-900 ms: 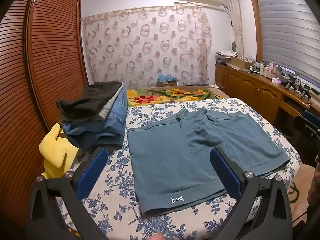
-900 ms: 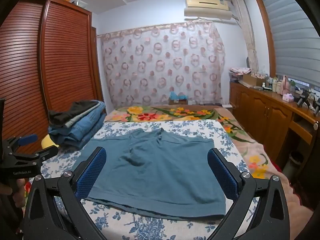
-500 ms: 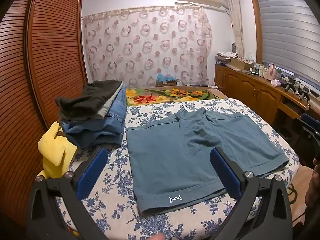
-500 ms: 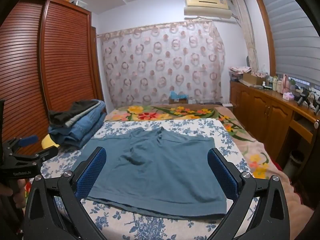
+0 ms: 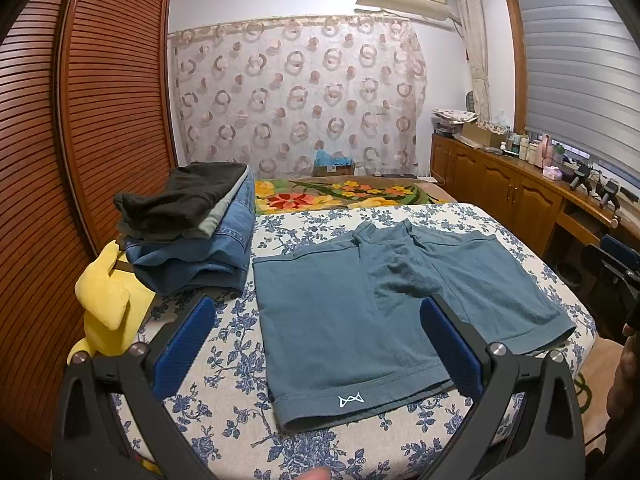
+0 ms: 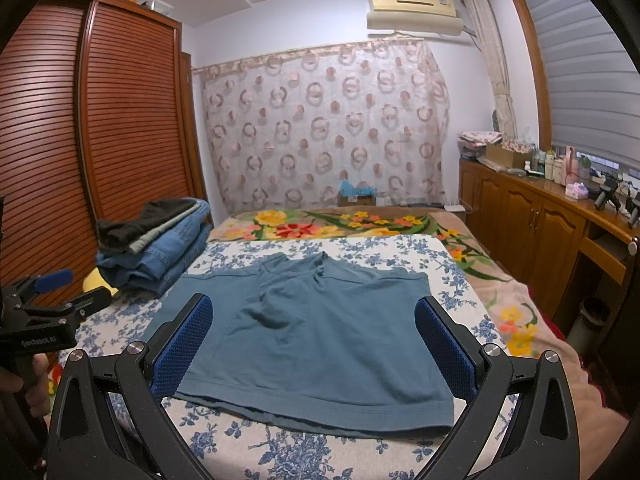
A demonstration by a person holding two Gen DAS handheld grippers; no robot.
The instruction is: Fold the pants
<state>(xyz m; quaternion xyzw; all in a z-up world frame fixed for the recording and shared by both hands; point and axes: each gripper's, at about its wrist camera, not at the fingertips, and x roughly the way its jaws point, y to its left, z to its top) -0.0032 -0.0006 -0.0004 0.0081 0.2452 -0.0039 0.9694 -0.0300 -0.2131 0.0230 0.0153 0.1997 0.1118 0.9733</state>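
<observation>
The left gripper hangs over the near edge of the bed, jaws spread wide with nothing between them; the right gripper is likewise released and empty. Beyond both, the teal shorts lie flat on the floral sheet, legs toward the grippers. A stack of folded clothes half hides something yellow at the bed's left edge. A hand is cut off by the frame.

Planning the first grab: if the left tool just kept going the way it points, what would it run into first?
Most likely the teal shorts lying flat on the bed. The left tool is open, empty and angled down toward their near leg; nothing seems to stand between, though depth is hard to judge.
</observation>
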